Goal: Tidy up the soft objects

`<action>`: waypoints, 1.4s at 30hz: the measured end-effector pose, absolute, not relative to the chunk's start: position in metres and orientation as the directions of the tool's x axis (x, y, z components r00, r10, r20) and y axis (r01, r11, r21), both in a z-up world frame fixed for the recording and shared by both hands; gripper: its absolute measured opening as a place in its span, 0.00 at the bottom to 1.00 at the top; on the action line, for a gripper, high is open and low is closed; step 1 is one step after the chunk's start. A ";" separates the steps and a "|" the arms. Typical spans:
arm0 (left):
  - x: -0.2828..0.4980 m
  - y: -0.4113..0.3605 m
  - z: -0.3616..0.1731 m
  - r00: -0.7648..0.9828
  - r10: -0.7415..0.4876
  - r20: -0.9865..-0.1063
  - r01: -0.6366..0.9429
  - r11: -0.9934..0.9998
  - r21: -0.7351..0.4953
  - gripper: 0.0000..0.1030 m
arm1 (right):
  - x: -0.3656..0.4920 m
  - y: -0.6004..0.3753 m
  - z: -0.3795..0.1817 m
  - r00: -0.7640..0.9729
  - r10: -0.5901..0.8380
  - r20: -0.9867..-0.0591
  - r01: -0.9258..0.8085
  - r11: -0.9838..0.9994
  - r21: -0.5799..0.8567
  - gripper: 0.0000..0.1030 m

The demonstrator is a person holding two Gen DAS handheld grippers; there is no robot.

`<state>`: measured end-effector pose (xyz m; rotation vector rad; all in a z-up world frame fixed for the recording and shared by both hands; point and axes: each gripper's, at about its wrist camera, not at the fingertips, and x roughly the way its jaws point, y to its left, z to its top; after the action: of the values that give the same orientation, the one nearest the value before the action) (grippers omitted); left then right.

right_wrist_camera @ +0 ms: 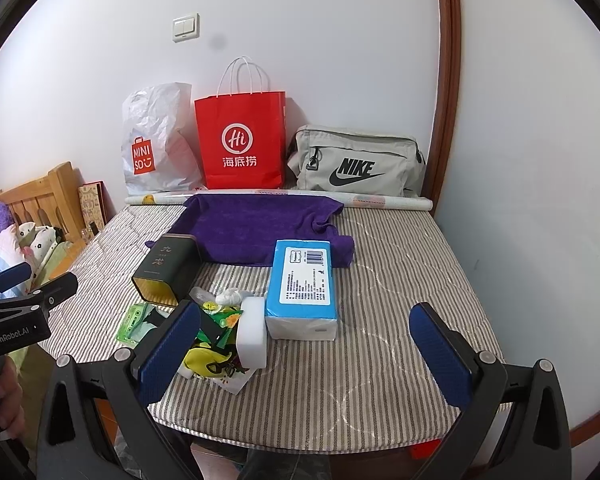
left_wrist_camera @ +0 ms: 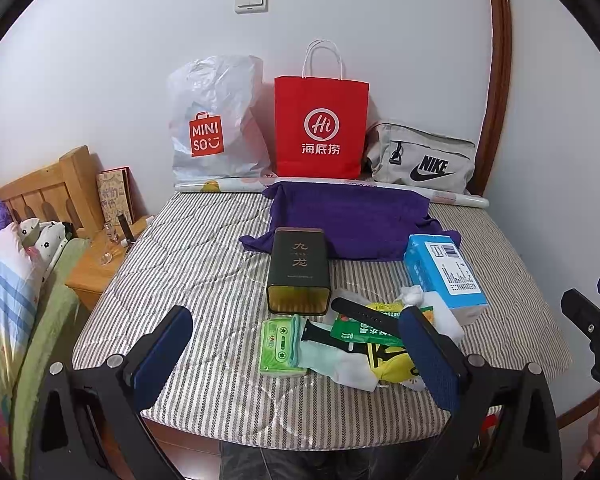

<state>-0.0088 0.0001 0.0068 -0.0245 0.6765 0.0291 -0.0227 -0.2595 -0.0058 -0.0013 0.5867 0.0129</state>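
Pile of soft things: a mint sock [left_wrist_camera: 340, 360], a white sock [left_wrist_camera: 440, 316], a yellow pouch [left_wrist_camera: 392, 364] and green packets [left_wrist_camera: 278, 346] lay heaped near the front edge of the striped mattress [left_wrist_camera: 204, 264], apparently dumped there to be sorted
Hard things in the pile: a black watch strap [left_wrist_camera: 364, 312] lay across the heap, and a dark tin [left_wrist_camera: 299, 272] lay on its side just behind it, touching the purple towel [left_wrist_camera: 352, 220]
Towel: it was spread flat further back, its far edge up against a paper roll [left_wrist_camera: 228, 186]; it looked laid out as a landing place for the soft items, though that is a guess
Tissue pack: the blue pack [right_wrist_camera: 304, 280] lay just right of the pile, one corner over the towel, with a white foam block [right_wrist_camera: 252, 332] against its near left corner
Bags: a white plastic bag [left_wrist_camera: 216, 120], a red paper bag [left_wrist_camera: 320, 128] and a grey pouch [left_wrist_camera: 420, 156] leaned along the wall, likely as containers
Left gripper [left_wrist_camera: 300, 360]: spread wide, holding nothing, raised above the front edge and aimed at the pile, its right finger [left_wrist_camera: 430, 360] in front of the yellow pouch
Right gripper [right_wrist_camera: 304, 356]: also spread wide and empty, level with the other, aimed between the pile and bare mattress
Stage: nothing gripped yet; sorting seemed about to begin
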 end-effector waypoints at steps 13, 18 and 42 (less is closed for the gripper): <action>-0.010 0.001 0.009 0.782 0.019 -0.623 -0.034 0.999 -0.012 1.00 | -0.021 -0.264 -0.011 0.823 0.008 -0.568 -0.009 1.000 0.001 1.00; -0.009 0.001 0.008 0.782 0.019 -0.623 -0.034 0.999 -0.012 1.00 | -0.021 -0.267 -0.014 0.821 0.009 -0.571 -0.007 1.000 0.005 1.00; 0.013 0.008 -0.013 0.743 0.033 -0.668 -0.034 0.999 0.012 1.00 | -0.004 -0.259 -0.038 0.801 0.094 -0.591 -0.073 0.996 0.060 1.00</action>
<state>0.0131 0.0076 -0.0125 -0.0012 0.7322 0.0371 -0.0039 -0.2587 -0.0376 0.0351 0.6350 0.0893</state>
